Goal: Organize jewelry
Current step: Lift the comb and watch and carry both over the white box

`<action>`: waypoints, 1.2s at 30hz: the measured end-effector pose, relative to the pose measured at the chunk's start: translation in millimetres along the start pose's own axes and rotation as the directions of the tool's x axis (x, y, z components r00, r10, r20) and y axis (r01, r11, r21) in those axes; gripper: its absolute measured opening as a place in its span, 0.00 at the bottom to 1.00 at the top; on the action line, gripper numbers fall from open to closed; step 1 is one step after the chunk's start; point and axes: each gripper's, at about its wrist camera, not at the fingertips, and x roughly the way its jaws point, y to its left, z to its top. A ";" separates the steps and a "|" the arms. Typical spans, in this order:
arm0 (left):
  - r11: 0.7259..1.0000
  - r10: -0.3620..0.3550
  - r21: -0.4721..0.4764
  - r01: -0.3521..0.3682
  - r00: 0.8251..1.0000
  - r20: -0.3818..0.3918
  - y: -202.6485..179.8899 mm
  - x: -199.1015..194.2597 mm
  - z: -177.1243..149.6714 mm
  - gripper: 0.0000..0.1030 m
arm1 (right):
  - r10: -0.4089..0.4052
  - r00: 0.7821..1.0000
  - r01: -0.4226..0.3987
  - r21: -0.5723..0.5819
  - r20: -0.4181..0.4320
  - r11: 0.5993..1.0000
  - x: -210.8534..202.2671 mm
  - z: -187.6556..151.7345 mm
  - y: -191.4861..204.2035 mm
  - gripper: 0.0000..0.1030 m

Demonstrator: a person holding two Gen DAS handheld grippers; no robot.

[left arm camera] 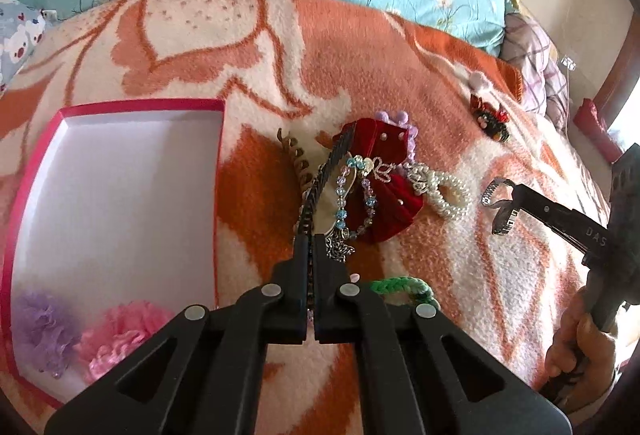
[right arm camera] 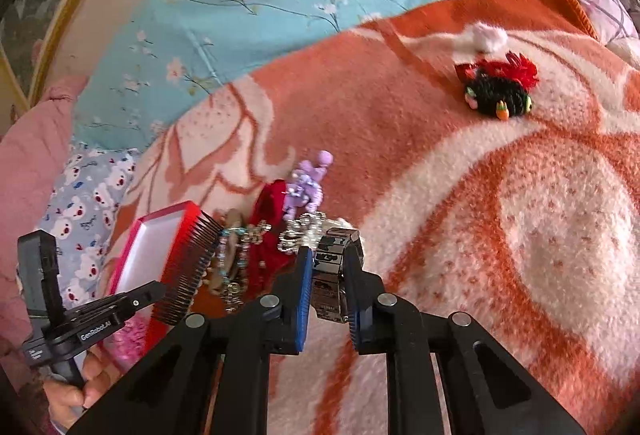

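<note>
Gripping the black comb (left arm camera: 326, 179), the left tongs (left arm camera: 310, 241) are risking snagging the beaded bracelet (left arm camera: 358, 195), while the right tongs (right arm camera: 328, 275) are clenching a metal watch band (right arm camera: 334, 267).

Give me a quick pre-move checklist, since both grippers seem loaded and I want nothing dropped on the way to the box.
1. Left gripper shut on the black comb: ok.
2. Comb clear of the beaded bracelet: cannot tell; they overlap in the left wrist view.
3. Right gripper shut on the metal watch band: ok.
4. Pink box open, with bare floor: ok.
5. Two tulle flowers already in the box: ok.
6. Red and black hair clip still on the blanket: not ok.
</note>
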 end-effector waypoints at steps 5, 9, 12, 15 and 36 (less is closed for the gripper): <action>1.000 -0.008 -0.012 0.008 0.999 0.032 5.1 -19.0 -2.2 0.00 | 0.029 0.999 -0.029 -0.018 0.020 0.999 -11.7 2.0 15.5 0.15; 0.999 0.002 -0.033 0.000 0.998 0.059 15.7 -34.3 -4.3 0.00 | 0.062 0.998 -0.062 -0.036 0.015 0.997 -12.9 1.5 31.0 0.15; 0.998 0.017 -0.056 -0.013 0.997 0.079 28.6 -46.1 -5.9 0.00 | 0.090 0.996 -0.090 -0.057 -0.001 0.994 -7.6 -0.9 47.7 0.15; 0.996 0.042 -0.082 -0.034 0.995 0.096 44.8 -56.2 -7.3 0.00 | 0.118 0.993 -0.120 -0.079 -0.024 0.990 0.9 -4.2 66.5 0.15; 0.950 0.208 -0.259 -0.174 0.972 0.108 160.3 -92.3 -40.5 0.00 | 0.322 0.904 -0.393 -0.246 -0.283 0.886 63.0 -71.5 228.9 0.15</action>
